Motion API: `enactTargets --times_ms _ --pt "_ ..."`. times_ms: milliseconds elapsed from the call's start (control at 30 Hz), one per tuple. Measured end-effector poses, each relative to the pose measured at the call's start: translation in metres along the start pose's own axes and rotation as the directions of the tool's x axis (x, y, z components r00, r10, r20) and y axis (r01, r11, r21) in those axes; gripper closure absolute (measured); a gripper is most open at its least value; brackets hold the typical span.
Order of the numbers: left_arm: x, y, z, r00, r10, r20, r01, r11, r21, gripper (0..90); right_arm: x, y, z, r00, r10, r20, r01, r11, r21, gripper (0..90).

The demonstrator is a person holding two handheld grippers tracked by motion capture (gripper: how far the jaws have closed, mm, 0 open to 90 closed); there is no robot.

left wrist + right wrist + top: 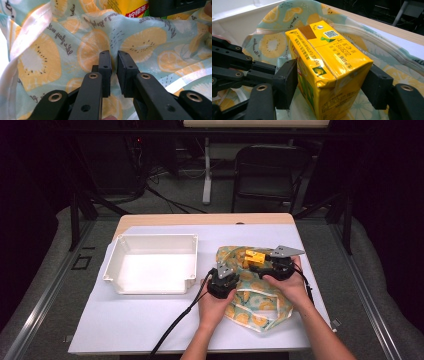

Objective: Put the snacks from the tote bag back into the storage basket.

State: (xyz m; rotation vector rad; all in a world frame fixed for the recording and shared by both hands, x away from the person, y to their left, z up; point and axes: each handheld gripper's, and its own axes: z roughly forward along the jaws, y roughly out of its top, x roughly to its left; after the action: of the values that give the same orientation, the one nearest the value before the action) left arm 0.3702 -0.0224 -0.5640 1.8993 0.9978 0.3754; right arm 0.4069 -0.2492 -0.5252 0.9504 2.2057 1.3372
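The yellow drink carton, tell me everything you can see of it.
The yellow drink carton, a glossy box-shaped pack, bears green and red print, a brown patch, a QR code and a date stamp on its top face. One near corner is dented. It leans tilted above the fruit-print cloth bag, to the right of the white plastic tub. The right gripper has it between its jaws, pads against both sides.

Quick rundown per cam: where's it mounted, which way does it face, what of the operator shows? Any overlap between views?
High view: above the person's side, looking forward and down on the white-covered table; forearms, both hands, left gripper, right gripper.
Left gripper view: rides the left gripper, facing the fruit-print cloth bag pinched in its black jaws.
Right gripper view: rides the right gripper, facing the yellow drink carton between its jaws.
Shared: bag and carton appear in all three.
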Motion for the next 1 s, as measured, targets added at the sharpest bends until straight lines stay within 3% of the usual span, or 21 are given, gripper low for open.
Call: enactTargets --times_ms 233,567,733,833,1000 --pt "0.000 0.000 0.000 1.0000 0.004 0.000 -0.004 1.0000 0.001 81.4 0.000 -0.001 -0.002 0.9999 0.004 -0.013 -0.004 1.000 -0.008 39.6" --pt "-0.001 0.000 0.000 1.0000 0.008 -0.002 -0.008 1.0000 0.002 81.4 0.001 0.001 0.005 0.9997 0.021 -0.013 -0.021 0.999 -0.029 35.9" --pt "-0.001 0.000 0.000 1.0000 0.007 -0.002 -0.007 1.0000 0.003 81.1 0.003 0.001 0.003 0.9991 0.009 -0.040 -0.010 1.000 -0.025 49.2" --pt "-0.001 0.000 0.000 1.0000 0.007 -0.002 -0.007 1.0000 0.000 80.0 0.008 0.002 0.002 0.9999 -0.008 -0.015 0.008 1.000 -0.008 50.2" --pt "0.000 0.000 0.000 1.0000 0.000 -0.001 0.000 1.0000 -0.002 76.0 0.009 0.004 -0.003 0.9997 0.023 0.013 -0.023 1.000 -0.006 51.1"
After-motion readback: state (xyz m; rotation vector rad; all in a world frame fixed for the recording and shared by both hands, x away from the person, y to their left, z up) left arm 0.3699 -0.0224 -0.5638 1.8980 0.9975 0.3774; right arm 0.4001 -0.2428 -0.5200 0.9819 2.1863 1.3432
